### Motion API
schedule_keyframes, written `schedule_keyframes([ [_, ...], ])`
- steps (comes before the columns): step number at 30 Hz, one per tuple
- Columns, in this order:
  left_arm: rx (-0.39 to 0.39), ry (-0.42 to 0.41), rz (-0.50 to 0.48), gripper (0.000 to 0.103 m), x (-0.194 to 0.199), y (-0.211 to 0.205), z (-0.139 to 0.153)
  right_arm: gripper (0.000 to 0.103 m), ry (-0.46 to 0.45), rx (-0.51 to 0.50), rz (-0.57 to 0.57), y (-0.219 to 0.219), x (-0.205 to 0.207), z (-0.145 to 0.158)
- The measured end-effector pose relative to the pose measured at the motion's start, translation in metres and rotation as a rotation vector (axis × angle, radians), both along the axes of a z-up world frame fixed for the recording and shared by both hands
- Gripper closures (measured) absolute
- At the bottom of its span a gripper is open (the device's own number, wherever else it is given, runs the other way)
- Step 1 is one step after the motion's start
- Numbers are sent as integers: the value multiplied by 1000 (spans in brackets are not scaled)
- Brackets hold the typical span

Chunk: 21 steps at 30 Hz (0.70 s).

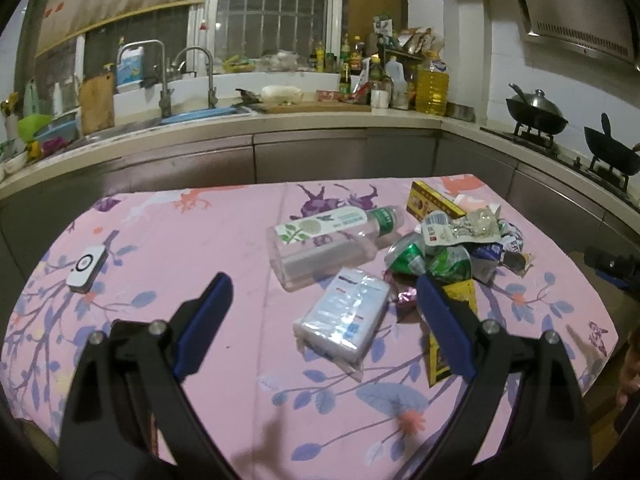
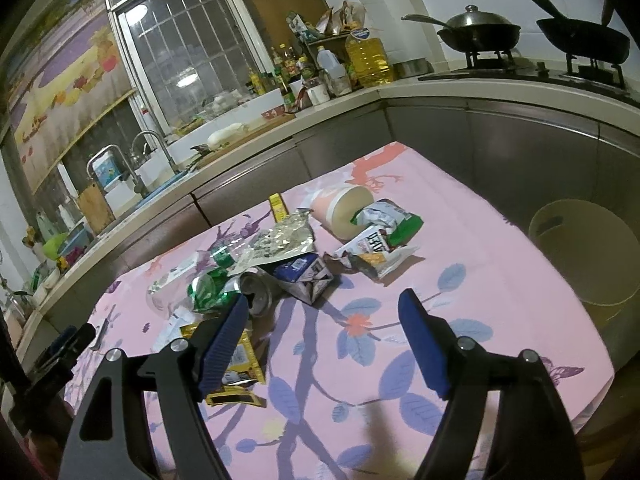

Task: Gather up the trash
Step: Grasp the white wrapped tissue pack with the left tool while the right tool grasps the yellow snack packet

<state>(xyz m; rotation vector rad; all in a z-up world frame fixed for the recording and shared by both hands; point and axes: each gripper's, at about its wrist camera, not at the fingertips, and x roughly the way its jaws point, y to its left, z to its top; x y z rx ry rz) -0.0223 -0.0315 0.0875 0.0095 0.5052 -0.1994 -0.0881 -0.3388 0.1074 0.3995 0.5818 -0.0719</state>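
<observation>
The left tool (image 1: 322, 300) hangs over the pink flowered surface (image 1: 180, 240) with its blue fingers (image 1: 208, 312) spread wide and nothing gripped. A pack of tissues (image 1: 344, 316) lies flat between the fingertips, touched by neither. Just beyond it a clear plastic bottle (image 1: 328, 246) with a green cap lies on its side. To the right of the bottle the trash sits in a heap: crumpled green wrappers (image 1: 432, 260), a silver foil bag (image 1: 460, 228) on top, and a yellow box (image 1: 432, 200) at the far edge. A yellow packet (image 1: 460, 300) lies partly under the right finger. Far to the left, well apart from the heap, rests a small white device (image 1: 86, 268).

The right tool (image 2: 324, 312) is also empty, its fingers set well apart with only bare cloth between them. Its left finger hangs just in front of a crushed can (image 2: 258, 294) and over the yellow packet (image 2: 240, 356). Beyond lie a folded blue carton (image 2: 308, 278), torn snack bags (image 2: 376, 248) and a paper cup (image 2: 344, 210) on its side. A pale bin (image 2: 584, 252) stands on the floor off the surface's right edge.
</observation>
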Motion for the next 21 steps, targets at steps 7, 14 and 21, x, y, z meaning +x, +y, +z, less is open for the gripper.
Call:
schedule_keyframes([
  [7, 37, 66, -17, 14, 18, -2, -19, 28, 36, 19, 69, 5, 10, -10],
  [14, 129, 156, -104, 14, 57, -21, -56, 40, 113, 90, 269, 32, 41, -35],
  [21, 181, 253, -149, 14, 94, -32, -90, 42, 175, 138, 428, 53, 92, -67],
])
